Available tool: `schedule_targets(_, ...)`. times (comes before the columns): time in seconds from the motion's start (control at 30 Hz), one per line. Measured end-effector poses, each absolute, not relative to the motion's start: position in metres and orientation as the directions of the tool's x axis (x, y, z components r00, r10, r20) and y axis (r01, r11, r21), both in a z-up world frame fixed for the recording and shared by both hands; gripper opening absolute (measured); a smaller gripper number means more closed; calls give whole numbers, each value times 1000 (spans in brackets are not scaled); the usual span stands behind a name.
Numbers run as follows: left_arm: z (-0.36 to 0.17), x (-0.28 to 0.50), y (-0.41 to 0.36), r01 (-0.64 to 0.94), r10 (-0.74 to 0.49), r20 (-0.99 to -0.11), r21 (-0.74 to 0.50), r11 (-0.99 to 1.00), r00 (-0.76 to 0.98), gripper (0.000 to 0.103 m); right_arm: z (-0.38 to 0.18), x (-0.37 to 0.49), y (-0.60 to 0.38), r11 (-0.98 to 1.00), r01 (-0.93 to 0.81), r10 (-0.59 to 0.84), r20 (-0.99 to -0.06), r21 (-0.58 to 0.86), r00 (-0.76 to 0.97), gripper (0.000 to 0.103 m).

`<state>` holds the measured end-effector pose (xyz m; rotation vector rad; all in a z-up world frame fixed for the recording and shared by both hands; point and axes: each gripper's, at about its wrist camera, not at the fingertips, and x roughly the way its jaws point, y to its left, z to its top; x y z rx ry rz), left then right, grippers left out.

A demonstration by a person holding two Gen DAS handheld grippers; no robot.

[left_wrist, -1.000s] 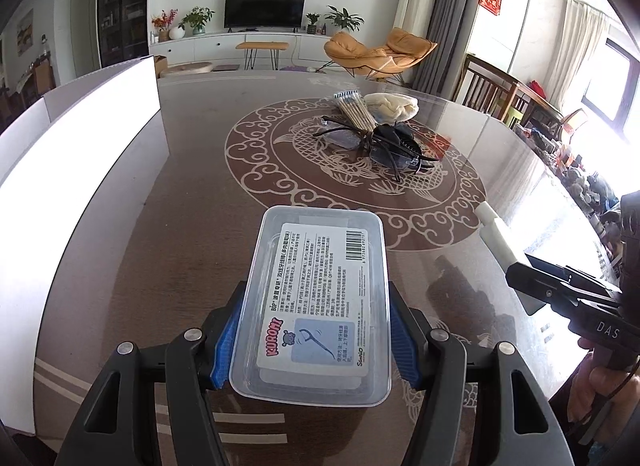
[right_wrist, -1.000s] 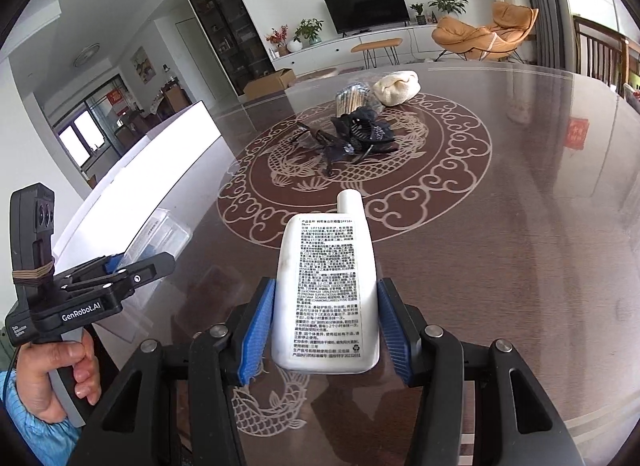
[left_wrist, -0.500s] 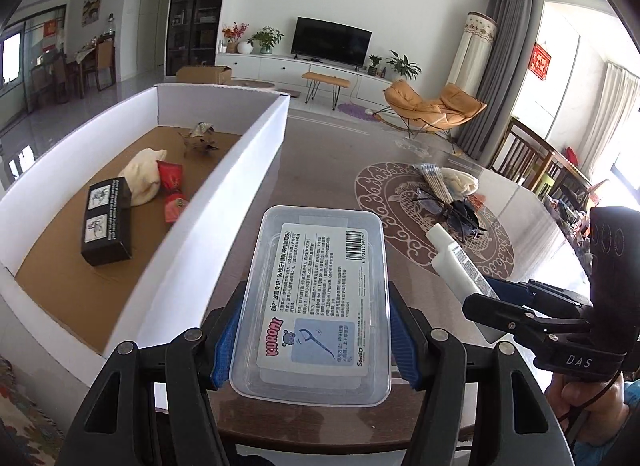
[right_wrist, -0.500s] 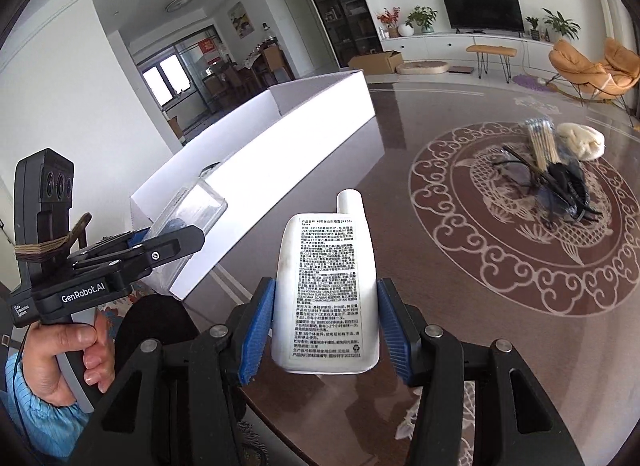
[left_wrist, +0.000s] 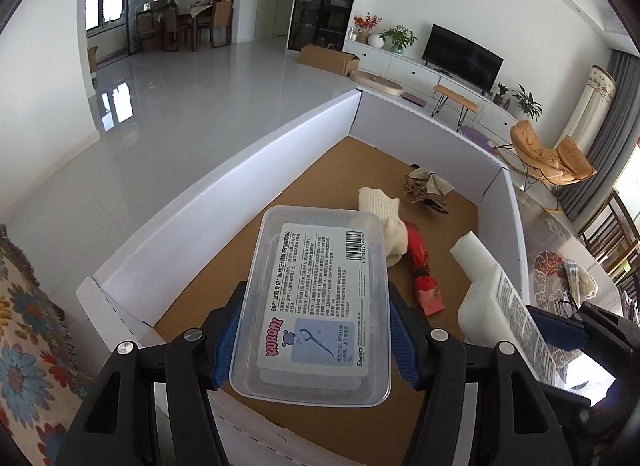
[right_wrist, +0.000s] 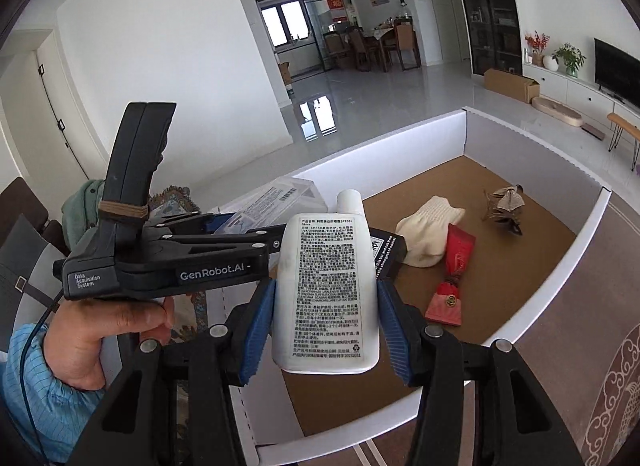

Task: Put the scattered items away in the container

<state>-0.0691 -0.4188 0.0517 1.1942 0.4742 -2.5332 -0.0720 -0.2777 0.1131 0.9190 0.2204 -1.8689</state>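
Over the white-walled cardboard box (left_wrist: 224, 201), jaws clamp a clear plastic case (left_wrist: 316, 302) and a white bottle (right_wrist: 326, 290).

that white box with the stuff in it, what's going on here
A person is tidying loose items into the white box, holding a gripper in each hand. The left gripper is shut on a clear plastic floss-pick case, and the right gripper is shut on a white lotion bottle. Both are held over the near end of the box, not yet released. Already lying inside are a cream sock, a red pouch, a black carton and a small brown hair clip.
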Motion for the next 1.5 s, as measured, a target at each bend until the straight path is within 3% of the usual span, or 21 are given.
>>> schedule_targets(0.23, 20, -88, -432, 453, -144, -840, -132, -882, -524, 65, 63, -78, -312, -450, 870, -585, -803, 204, -115, 53)
schedule_targets(0.3, 18, -90, -431, 460, -153, -839, -126, -879, -522, 73, 54, -80, -315, -464, 867, -545, -830, 182, -118, 67)
schedule_targets(0.37, 18, -93, -428, 470, -171, -841, -108, -876, -513, 83, 52, -82, -310, -470, 865, -550, -825, 175, -131, 68)
schedule_targets(0.57, 45, -72, -389, 419, -206, -784, -76, -905, -586, 83, 73, -86, -259, -537, 818, -623, -750, 205, -222, 68)
schedule_targets(0.67, 68, -62, -343, 338, -181, -742, -65, -939, -645, 84, 82, -77, -208, -584, 789, -633, -715, 188, -298, 68)
schedule_targets(0.87, 82, -55, -211, 114, -41, -698, -59, -992, -715, 98, 74, -65, -71, -752, 635, -543, -711, 177, -446, 68)
schedule_targets(1.03, 41, -69, -95, -67, 105, -737, -81, -995, -668, 99, 45, -56, 65, -907, 401, -354, -746, 127, -565, 68)
schedule_targets(1.2, -8, -90, 0, -166, 117, -764, -13, -986, -635, 99, 26, -47, 177, -984, 172, -151, -767, 54, -624, 68)
schedule_targets(1.5, -45, -129, 73, -244, 154, -793, -6, -970, -589, 99, 2, -45, 247, -998, 19, -60, -780, 62, -623, 68)
